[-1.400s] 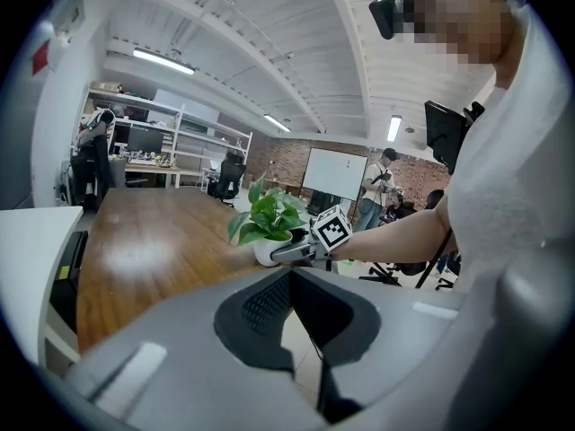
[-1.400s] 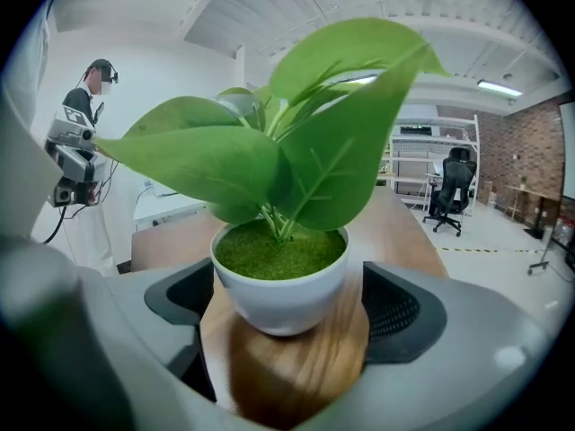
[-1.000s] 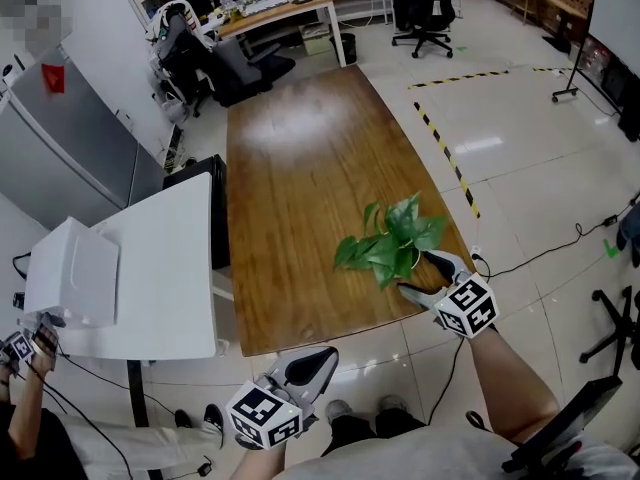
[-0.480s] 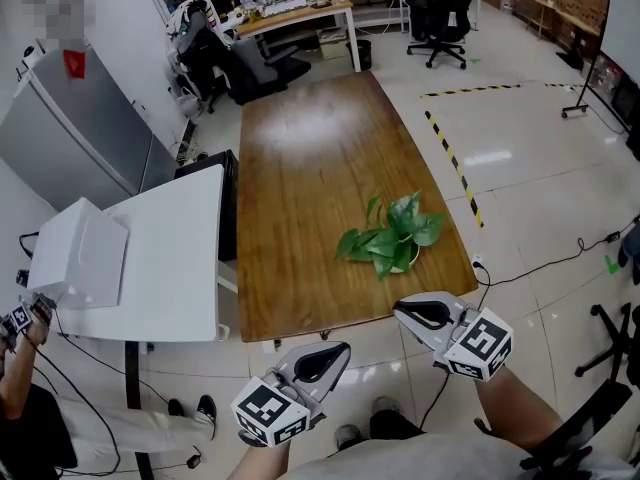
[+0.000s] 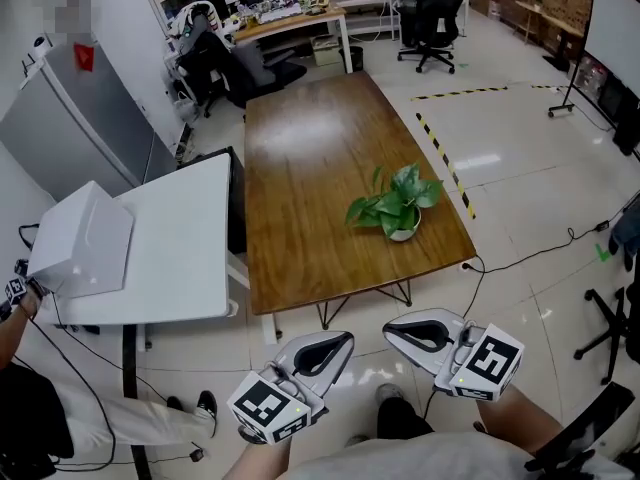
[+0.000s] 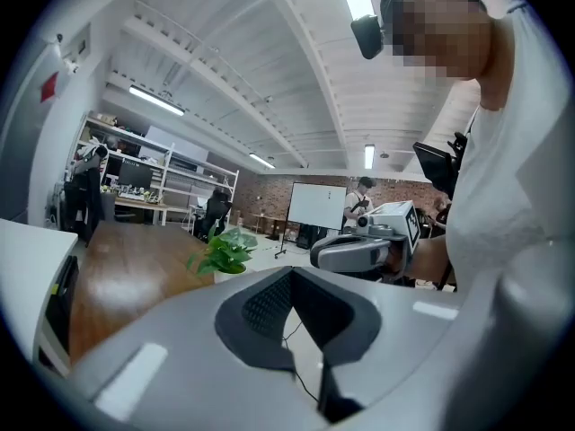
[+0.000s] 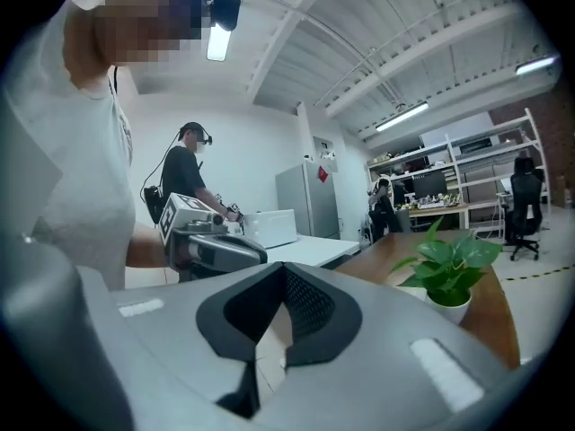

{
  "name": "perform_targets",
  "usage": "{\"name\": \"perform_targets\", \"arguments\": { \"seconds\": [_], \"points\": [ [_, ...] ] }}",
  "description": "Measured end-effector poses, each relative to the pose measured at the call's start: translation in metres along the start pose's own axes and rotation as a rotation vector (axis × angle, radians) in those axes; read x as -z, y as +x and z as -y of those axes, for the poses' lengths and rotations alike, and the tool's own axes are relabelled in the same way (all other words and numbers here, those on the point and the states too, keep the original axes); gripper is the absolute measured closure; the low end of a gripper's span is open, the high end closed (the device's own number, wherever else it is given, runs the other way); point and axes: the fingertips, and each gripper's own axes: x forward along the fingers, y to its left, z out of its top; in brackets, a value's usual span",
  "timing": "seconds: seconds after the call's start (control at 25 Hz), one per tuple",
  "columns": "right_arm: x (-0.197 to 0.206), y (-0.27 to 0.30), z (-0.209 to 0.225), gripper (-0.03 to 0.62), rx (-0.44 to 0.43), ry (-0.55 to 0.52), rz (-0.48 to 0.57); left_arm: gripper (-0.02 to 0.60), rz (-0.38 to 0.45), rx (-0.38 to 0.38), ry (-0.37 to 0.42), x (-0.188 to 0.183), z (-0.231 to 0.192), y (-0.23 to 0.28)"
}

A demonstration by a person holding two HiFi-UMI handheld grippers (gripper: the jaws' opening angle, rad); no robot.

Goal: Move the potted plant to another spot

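Note:
The potted plant (image 5: 395, 208), green leaves in a white pot, stands alone on the long wooden table (image 5: 310, 138) near its right front corner. It also shows in the left gripper view (image 6: 223, 251) and the right gripper view (image 7: 449, 272). Both grippers hang over the floor in front of the table, well short of the plant. My right gripper (image 5: 420, 333) (image 7: 286, 272) is shut; its jaws have just been closing with nothing between them. My left gripper (image 5: 318, 353) (image 6: 292, 281) is also shut and empty, side by side with the right.
A white table (image 5: 170, 258) with a white box (image 5: 80, 243) stands left of the wooden one, a grey fridge (image 5: 80, 118) behind it. Yellow-black floor tape (image 5: 445, 158) runs along the right. Office chairs and a desk stand at the back. Another person (image 5: 20, 408) stands at the far left.
My right gripper, open beside the pot a second ago, has pulled back off the table and shut. The left gripper shifted slightly. The plant stays where it stood.

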Motion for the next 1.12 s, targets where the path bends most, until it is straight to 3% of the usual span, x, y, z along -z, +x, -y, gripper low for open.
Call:
{"name": "perform_targets", "arguments": {
  "seconds": [0.28,0.52,0.8,1.12],
  "points": [
    [-0.013,0.004,-0.105,0.589,0.042,0.004,0.001,0.591,0.011,0.045,0.035,-0.007,0.058,-0.088],
    [-0.020,0.002,-0.157,0.589,0.038,0.013,-0.026,0.591,0.012,0.060,0.017,-0.012,0.095,-0.135],
    [-0.036,-0.011,-0.190,0.589,0.020,-0.014,-0.051,0.591,0.032,0.050,0.012,-0.023,0.122,-0.162],
    [-0.046,-0.040,-0.198,0.589,-0.021,-0.029,-0.051,0.592,0.031,0.015,0.036,-0.035,0.155,-0.149]
  ]
}}
